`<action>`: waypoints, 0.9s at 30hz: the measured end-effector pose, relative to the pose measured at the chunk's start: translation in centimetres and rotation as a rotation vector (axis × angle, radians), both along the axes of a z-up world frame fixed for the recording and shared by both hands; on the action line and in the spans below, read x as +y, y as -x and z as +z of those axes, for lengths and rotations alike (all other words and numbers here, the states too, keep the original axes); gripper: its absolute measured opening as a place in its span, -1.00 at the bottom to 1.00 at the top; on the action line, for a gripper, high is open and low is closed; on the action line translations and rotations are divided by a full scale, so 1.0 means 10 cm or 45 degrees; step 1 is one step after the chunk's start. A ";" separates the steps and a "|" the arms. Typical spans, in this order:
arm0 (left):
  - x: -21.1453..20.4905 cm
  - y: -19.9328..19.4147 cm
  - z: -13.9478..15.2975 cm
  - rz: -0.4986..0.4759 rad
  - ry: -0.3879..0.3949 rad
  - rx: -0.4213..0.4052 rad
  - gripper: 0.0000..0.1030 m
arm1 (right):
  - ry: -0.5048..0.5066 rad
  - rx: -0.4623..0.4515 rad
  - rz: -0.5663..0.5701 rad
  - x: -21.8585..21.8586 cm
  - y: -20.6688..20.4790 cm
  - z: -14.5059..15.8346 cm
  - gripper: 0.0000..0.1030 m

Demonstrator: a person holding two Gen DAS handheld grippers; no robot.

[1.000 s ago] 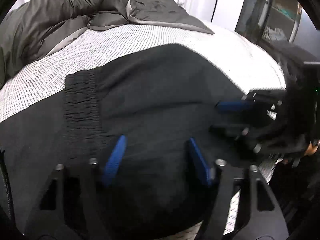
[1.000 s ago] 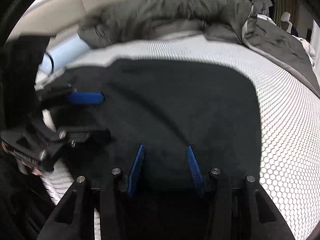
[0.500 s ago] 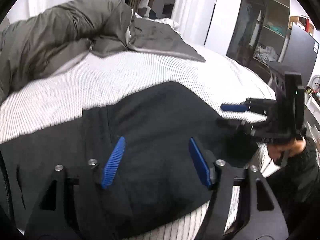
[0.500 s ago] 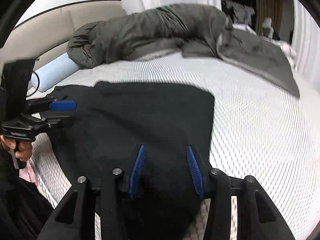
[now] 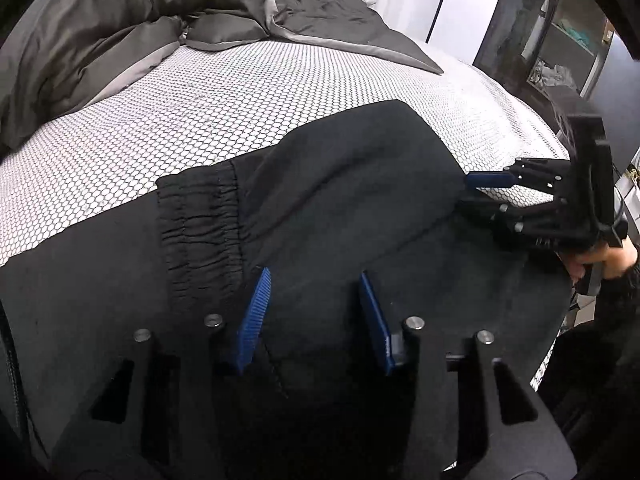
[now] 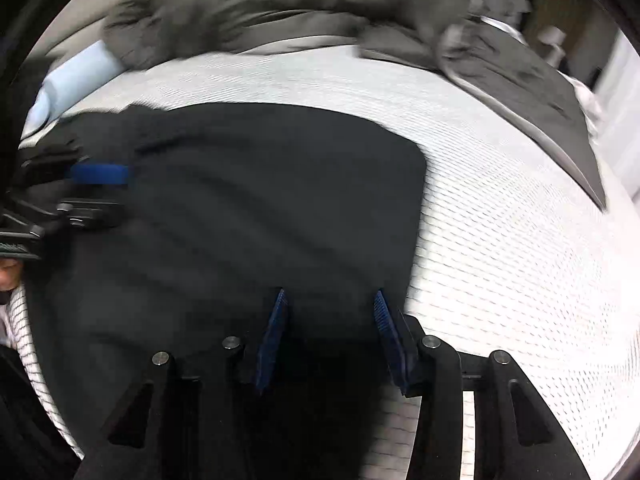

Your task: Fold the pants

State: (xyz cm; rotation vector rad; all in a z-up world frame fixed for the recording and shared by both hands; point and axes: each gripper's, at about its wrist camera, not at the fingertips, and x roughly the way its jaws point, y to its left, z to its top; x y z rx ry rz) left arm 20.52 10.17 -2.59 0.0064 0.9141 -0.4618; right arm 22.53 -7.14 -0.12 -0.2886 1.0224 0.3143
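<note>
Pants of matte black cloth lie folded on the honeycomb-patterned white mattress, their gathered elastic waistband at nine o'clock in the left wrist view. The left gripper hovers above them, ribbed blue pads spread wide and empty. The right gripper, at three o'clock in that view, also gapes with nothing held.

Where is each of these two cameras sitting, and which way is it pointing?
Left wrist: rides the left gripper, facing forward over the black pants on the bed; its open jaws, the right gripper and a hand show.
Right wrist: rides the right gripper, facing the pants and grey duvet; the left gripper shows.
Shared: pants, bed, duvet.
</note>
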 end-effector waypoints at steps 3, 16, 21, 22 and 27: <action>0.02 -0.03 0.13 0.027 -0.004 -0.009 -0.14 | -0.054 -0.046 -0.001 -0.08 0.04 0.09 -0.11; -0.40 -0.47 0.05 0.025 -0.130 0.043 -0.17 | -0.052 0.007 0.235 0.72 -0.45 0.11 -0.09; -0.25 -0.52 -0.04 -0.009 -0.071 0.057 -0.45 | 0.052 0.014 0.213 0.49 -0.50 -0.03 -0.10; -0.24 -0.52 -0.05 -0.013 -0.060 0.052 -0.45 | 0.084 -0.005 0.161 0.35 -0.49 -0.01 -0.10; -0.30 -0.54 -0.01 0.015 -0.075 0.034 -0.44 | -0.061 0.011 -0.032 -0.16 -0.59 0.06 0.04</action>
